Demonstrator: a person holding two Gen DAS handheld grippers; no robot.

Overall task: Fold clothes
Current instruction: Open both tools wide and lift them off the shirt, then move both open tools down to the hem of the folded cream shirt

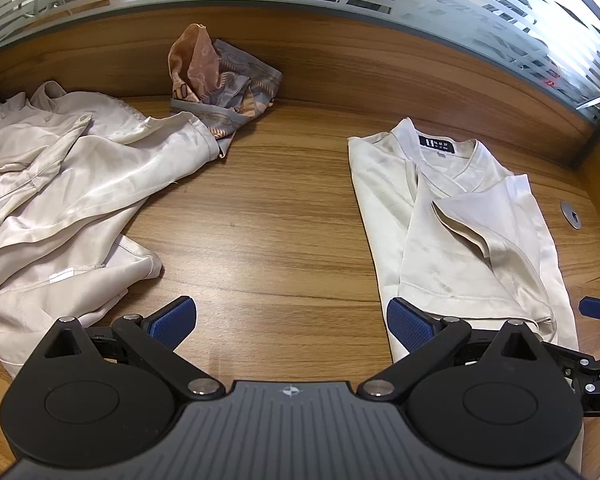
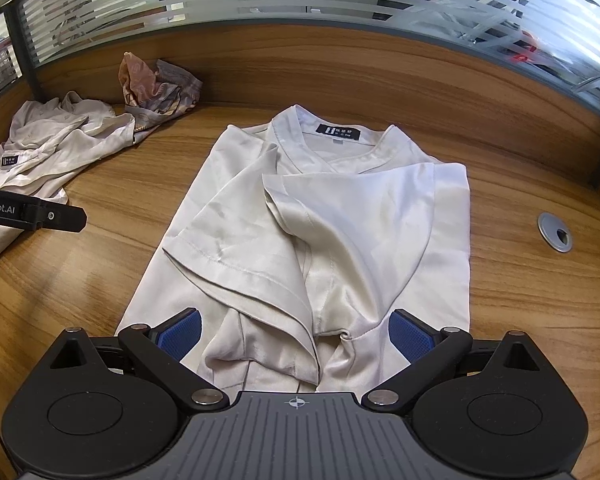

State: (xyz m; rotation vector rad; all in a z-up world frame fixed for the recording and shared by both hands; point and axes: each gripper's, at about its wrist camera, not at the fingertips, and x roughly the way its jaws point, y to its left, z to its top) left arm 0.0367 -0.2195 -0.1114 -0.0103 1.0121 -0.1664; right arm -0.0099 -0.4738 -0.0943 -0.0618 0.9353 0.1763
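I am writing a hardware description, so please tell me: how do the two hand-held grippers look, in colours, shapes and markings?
Both look identical. The left gripper and right gripper each have a ribbed grey body with a small white crosshair mark, two round black housings, black linkage arms with silver pivot pins, and blue textured finger pads. Seen from the right wrist view, the left one's black side bar carries white lettering ending "nRobot.AI".

folded shirt right, crumpled shirt left

Cream shirt, peach-grey patterned scarf, wood-grain desk, blue claw pads.
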